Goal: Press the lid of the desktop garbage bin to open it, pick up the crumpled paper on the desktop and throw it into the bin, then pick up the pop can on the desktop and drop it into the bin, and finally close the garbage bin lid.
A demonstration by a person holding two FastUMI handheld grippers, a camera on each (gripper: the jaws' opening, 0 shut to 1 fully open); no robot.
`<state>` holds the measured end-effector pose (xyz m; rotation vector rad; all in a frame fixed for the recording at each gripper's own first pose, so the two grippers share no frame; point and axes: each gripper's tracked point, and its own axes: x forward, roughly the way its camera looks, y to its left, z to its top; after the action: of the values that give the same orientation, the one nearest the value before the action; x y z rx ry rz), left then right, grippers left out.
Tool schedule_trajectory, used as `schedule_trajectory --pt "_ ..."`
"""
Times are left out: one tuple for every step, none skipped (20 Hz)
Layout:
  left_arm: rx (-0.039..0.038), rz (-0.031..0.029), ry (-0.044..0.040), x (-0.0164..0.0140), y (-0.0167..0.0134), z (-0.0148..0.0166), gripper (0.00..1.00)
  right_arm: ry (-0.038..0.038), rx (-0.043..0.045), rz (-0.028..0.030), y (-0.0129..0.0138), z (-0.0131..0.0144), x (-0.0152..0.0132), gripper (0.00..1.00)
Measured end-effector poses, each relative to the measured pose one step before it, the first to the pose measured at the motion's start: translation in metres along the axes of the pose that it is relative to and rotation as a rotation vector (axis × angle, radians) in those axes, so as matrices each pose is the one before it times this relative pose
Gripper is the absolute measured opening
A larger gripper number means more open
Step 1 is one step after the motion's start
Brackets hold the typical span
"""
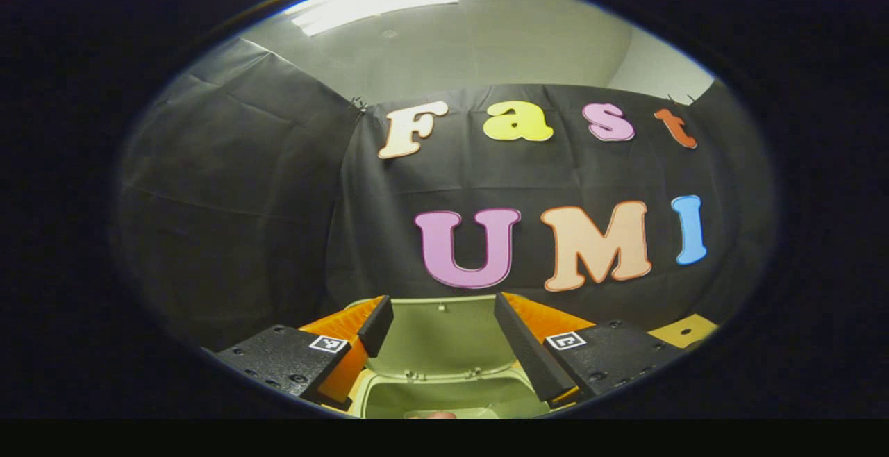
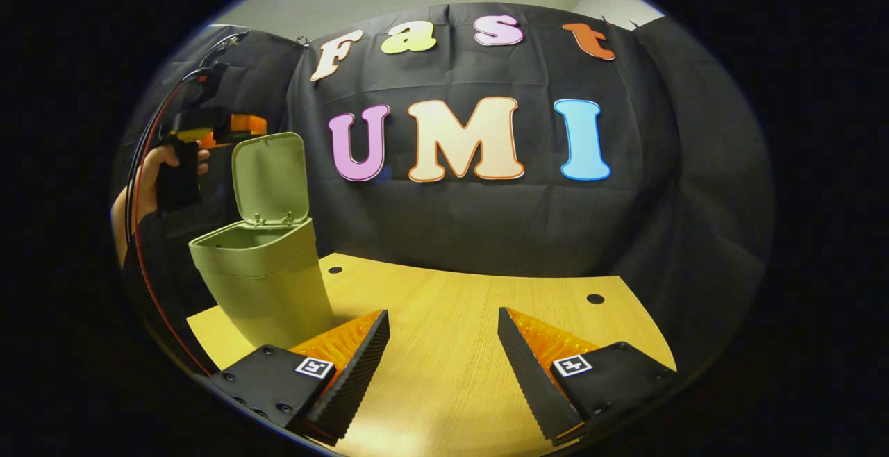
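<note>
The green garbage bin (image 2: 267, 276) stands at the left of the wooden table (image 2: 458, 318) with its lid (image 2: 271, 178) raised upright. In the left gripper view my left gripper (image 1: 444, 346) hangs open right above the bin's mouth (image 1: 444, 396), the lid (image 1: 444, 335) standing between its fingers and behind them. A small pinkish bit (image 1: 432, 414) shows at the bottom edge inside the bin; what it is I cannot tell. In the right gripper view a hand (image 2: 149, 179) holds that left gripper (image 2: 208, 127) over the bin. My right gripper (image 2: 444, 360) is open, low over the bare table.
Black cloth walls close the booth at the back and both sides. Small dark holes (image 2: 594, 298) dot the table top near its far edge. A table corner (image 1: 684, 330) shows at the right of the left gripper view.
</note>
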<state>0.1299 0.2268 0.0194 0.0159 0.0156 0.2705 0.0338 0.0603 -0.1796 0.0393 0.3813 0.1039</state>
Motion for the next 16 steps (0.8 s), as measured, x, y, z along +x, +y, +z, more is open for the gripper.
schedule_trajectory --pt "-0.0172 -0.01126 -0.01043 0.01181 0.00091 0.00666 0.9 0.00199 0.00992 -0.01191 0.00137 -0.00359 0.00071 0.98" --pt "-0.00972 -0.00451 -0.00866 0.01095 0.00371 0.00571 0.9 0.00358 0.01152 -0.01104 0.00096 -0.00245 0.00142 0.98" --pt "-0.00394 0.00177 0.00549 0.01074 0.00452 0.00072 0.89 0.00399 0.00935 -0.00993 0.00127 -0.00236 0.00101 0.98" --pt "-0.00157 0.00101 0.0193 0.0083 0.00485 -0.00458 0.89 0.00119 0.00643 -0.01026 0.00009 -0.00004 0.00154 0.98" --pt "-0.00232 -0.00193 0.02327 0.00577 0.00271 -0.00573 0.86 0.00015 0.00427 -0.00699 -0.00022 -0.00028 0.00067 0.98" --pt "-0.00361 -0.00263 0.02901 0.00239 0.00165 -0.00842 0.89 0.00083 0.00181 -0.00398 0.00058 0.00131 0.00004 0.98" --pt "-0.0028 -0.0047 0.02687 0.00211 0.00062 -0.00799 0.89 -0.00015 -0.00303 -0.00437 -0.00171 0.00018 -0.00012 0.98" --pt "-0.00337 -0.00152 0.0231 0.00097 0.00095 -0.00961 0.89 -0.00045 -0.00524 -0.0051 -0.0024 0.00131 -0.00009 0.98" --pt "0.02081 0.01509 0.00587 -0.00368 0.0027 -0.00151 0.89 0.00025 -0.00439 -0.00049 -0.00178 -0.00035 -0.00234 0.98" --pt "0.02492 -0.00263 -0.02406 0.00037 -0.00006 0.00451 0.89 -0.00002 -0.00332 0.00238 -0.00251 0.00051 -0.00071 0.98" --pt "-0.00196 -0.00196 0.02318 -0.00228 -0.00385 -0.00416 0.89 0.0019 -0.00484 0.00378 -0.00294 0.00003 -0.00118 0.98" --pt "0.00907 0.00622 -0.00528 -0.00447 0.00014 -0.00047 0.89 0.00088 -0.00496 0.00341 -0.00263 0.00044 -0.00099 0.98" --pt "-0.00079 -0.00004 0.00645 -0.00792 -0.00172 -0.00208 0.88 -0.00257 -0.0024 0.00569 -0.00433 0.00055 -0.00289 0.98" --pt "-0.00249 0.00291 0.00582 -0.00918 -0.00155 -0.00143 0.88 0.00003 -0.00011 0.00909 -0.00286 0.00115 -0.00129 0.98" --pt "-0.00288 -0.00372 0.00014 -0.00751 -0.00334 -0.00048 0.89 0.00072 -0.00108 0.01009 -0.0023 0.00058 -0.0016 0.98" --pt "-0.00383 -0.01108 0.00279 -0.01 -0.00442 -0.00278 0.88 -0.00242 -0.00275 0.01226 -0.00244 0.00139 -0.00157 0.98"
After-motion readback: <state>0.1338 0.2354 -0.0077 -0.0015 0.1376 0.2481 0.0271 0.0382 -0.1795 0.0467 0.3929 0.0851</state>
